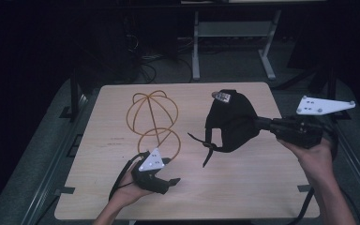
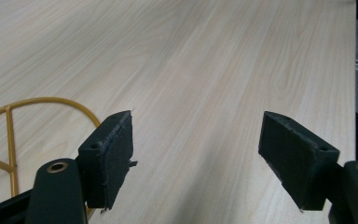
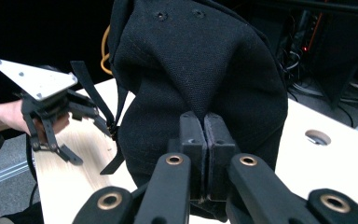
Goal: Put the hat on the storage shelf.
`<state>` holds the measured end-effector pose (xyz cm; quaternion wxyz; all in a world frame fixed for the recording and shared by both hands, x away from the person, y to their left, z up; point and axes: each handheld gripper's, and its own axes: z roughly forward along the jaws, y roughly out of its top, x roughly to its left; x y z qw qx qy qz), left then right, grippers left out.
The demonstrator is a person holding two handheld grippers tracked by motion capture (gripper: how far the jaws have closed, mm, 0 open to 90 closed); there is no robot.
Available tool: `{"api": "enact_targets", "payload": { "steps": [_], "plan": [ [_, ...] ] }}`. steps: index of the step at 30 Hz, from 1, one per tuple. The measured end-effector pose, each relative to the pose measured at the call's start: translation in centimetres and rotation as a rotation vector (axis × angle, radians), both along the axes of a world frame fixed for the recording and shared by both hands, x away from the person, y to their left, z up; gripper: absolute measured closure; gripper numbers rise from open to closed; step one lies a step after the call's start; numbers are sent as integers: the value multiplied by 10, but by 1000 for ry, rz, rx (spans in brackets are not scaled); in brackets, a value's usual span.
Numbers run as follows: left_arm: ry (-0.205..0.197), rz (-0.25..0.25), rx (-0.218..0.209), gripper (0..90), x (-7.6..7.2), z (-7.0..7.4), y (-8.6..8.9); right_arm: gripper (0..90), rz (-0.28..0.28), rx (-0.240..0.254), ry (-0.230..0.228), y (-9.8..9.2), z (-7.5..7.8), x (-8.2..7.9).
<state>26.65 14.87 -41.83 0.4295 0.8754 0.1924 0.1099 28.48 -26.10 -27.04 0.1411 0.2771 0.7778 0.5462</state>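
No legible text anywhere, the small patterned tag point(image 1: 222, 96) on the black cap point(image 1: 232, 123) too blurred.

bare table point(image 1: 243, 187) near front edge, wire stand point(image 1: 152, 119) blocking left-centre

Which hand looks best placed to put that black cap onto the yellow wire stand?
Probably the right: the right gripper is shut on the black cap, raised beside the wire stand. The left gripper is open and holds nothing.
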Motion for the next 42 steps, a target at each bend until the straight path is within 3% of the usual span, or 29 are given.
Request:
{"api": "enact_targets", "payload": {
  "steps": [14,20,22,25,31,33,42],
  "plan": [
    [-19,-37,8,260,-3,-5,0,882,71,-5,-32,42,30,24],
    [-7,-54,-3,218,-5,-6,-1,882,112,-23,-38,69,44,34],
    [-17,-71,19,218,-5,-8,-3,882,125,-35,-42,84,50,36],
    [-15,-92,20,218,-7,-10,-2,882,146,-51,-33,99,53,41],
    [5,-132,-20,220,-12,-7,2,881,185,-64,-30,124,61,54],
    [-4,-149,1,221,-11,-7,3,881,201,-74,-28,133,65,59],
    [-3,-146,12,218,-10,-9,0,881,243,-113,-4,173,74,81]
  ]
}}
